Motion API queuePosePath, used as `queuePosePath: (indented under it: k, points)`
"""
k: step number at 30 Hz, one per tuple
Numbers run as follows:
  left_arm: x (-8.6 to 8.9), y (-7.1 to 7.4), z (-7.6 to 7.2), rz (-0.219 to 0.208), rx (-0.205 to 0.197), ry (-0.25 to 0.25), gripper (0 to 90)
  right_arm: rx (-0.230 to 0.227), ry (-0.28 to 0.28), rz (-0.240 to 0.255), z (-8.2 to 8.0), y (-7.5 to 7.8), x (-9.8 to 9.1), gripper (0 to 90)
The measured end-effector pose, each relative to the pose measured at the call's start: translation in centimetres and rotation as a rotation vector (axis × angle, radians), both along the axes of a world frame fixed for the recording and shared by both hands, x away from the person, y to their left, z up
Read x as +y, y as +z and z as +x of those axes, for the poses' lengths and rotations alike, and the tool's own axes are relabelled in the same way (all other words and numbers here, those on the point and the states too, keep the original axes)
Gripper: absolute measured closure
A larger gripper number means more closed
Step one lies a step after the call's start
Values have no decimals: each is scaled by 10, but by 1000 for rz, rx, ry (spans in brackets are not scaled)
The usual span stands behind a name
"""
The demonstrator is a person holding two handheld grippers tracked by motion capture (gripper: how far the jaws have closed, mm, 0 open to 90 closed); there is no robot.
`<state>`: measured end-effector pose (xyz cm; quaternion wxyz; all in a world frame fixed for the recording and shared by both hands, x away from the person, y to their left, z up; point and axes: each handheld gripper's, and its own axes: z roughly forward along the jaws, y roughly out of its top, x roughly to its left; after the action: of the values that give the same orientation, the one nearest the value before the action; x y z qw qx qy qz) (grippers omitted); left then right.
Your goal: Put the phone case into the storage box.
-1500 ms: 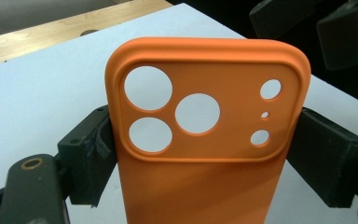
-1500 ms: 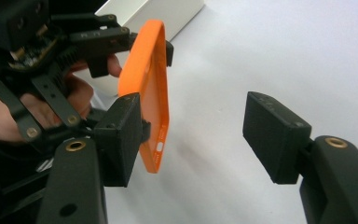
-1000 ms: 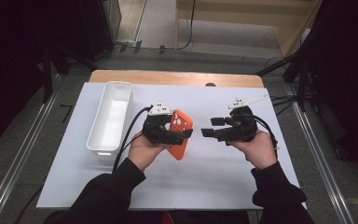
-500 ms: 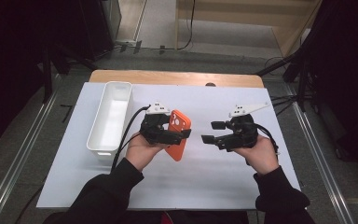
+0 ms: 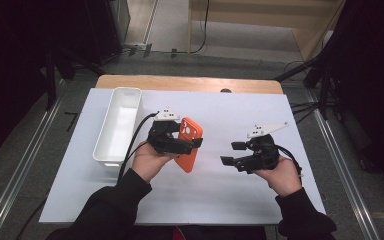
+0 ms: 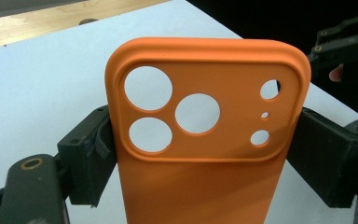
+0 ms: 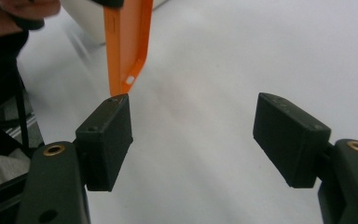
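An orange phone case [image 5: 188, 142] with round camera cut-outs is held above the white table sheet [image 5: 220, 200]. My left gripper [image 5: 184, 145] is shut on it, one jaw pressing each long edge of the orange phone case [image 6: 205, 140]. My right gripper [image 5: 233, 153] hovers to the right of the case, apart from it, jaws wide open with nothing between them. In the right gripper view the orange phone case [image 7: 126, 46] appears edge-on beyond the left jaw, above my right gripper [image 7: 193, 135].
A long white bin [image 5: 106, 150] stands on the sheet left of my left hand. A strip of wooden tabletop [image 5: 190, 84] runs along the far edge. Dark stands and cables [image 5: 305, 107] surround the table.
My right gripper has drawn back to the right and toward the near edge, away from the case. The left gripper keeps the case in nearly the same place.
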<state>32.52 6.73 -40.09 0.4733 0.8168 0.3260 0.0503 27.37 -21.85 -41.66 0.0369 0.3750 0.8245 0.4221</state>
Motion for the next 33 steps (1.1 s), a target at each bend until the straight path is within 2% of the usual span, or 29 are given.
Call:
queuePosePath:
  k: [7,12,33]
  points:
    - [1,1,0,2,0,-2,156,17,-3,-26,-9,-13,-3,272]
    - [2,2,1,3,2,-2,156,19,-5,-28,-15,-19,-7,272]
    - [7,7,4,12,22,-40,156,15,-50,4,-36,-43,-28,271]
